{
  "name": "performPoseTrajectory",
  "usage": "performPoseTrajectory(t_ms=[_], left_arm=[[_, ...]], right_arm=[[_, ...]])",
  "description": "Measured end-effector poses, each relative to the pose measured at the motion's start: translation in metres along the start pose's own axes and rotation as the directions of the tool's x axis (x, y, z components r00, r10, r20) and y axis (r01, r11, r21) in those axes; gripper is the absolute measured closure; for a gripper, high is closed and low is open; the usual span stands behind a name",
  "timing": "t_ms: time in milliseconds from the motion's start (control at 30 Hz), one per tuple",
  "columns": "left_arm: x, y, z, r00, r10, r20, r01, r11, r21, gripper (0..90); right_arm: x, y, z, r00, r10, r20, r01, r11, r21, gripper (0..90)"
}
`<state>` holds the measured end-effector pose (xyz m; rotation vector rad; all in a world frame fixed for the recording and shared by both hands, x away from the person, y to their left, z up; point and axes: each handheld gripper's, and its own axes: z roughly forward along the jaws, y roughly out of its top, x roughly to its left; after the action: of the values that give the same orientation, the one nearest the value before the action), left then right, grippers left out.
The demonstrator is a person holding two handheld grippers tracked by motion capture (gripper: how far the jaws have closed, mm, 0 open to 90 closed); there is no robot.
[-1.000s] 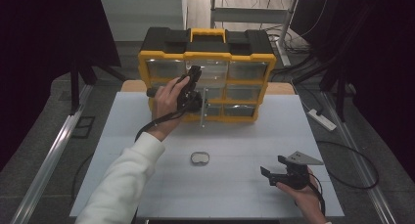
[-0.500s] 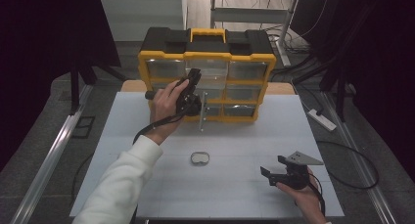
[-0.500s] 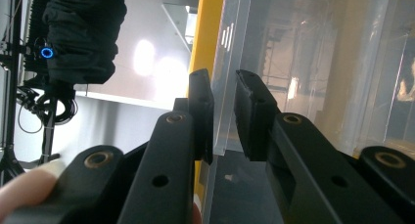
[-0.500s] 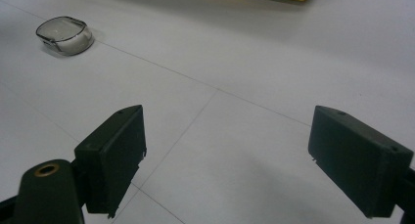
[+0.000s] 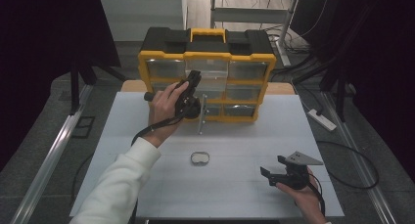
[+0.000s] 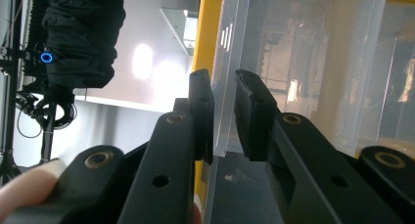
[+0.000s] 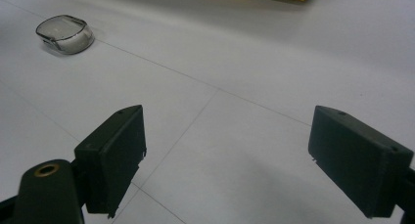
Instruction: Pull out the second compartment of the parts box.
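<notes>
A yellow and black organizer [image 5: 161,57] with clear drawers stands upright at the back of the white table [image 5: 244,136]. My left gripper [image 5: 197,108] is at its lower middle row, shut on the front lip of a clear drawer [image 5: 202,121] that sticks out of the case. In the left gripper view, the left gripper [image 6: 224,94] has the thin clear wall of the drawer [image 6: 293,62] between its pads. My right gripper [image 5: 272,166] rests low at the table's front right, open, with nothing between its jaws [image 7: 237,136].
A small clear oval piece [image 5: 199,158] lies on the table's middle, to the far left in the right gripper view [image 7: 65,33]. A power strip [image 5: 323,120] lies on the floor right of the table. Black stands flank the table.
</notes>
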<state>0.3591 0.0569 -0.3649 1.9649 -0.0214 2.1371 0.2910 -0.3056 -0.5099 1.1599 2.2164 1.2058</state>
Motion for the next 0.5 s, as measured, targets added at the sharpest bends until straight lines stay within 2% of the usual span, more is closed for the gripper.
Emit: performPoseTrajectory(t_ms=[500], left_arm=[[0.0009, 0.0007, -0.0071, 0.9999, 0.01, 0.001, -0.01, 0.9999, -0.012, 77.8]], right_arm=[[-0.0002, 0.0, 0.0001, 1.0, 0.0, 0.004, 0.0, 1.0, 0.001, 13.5]])
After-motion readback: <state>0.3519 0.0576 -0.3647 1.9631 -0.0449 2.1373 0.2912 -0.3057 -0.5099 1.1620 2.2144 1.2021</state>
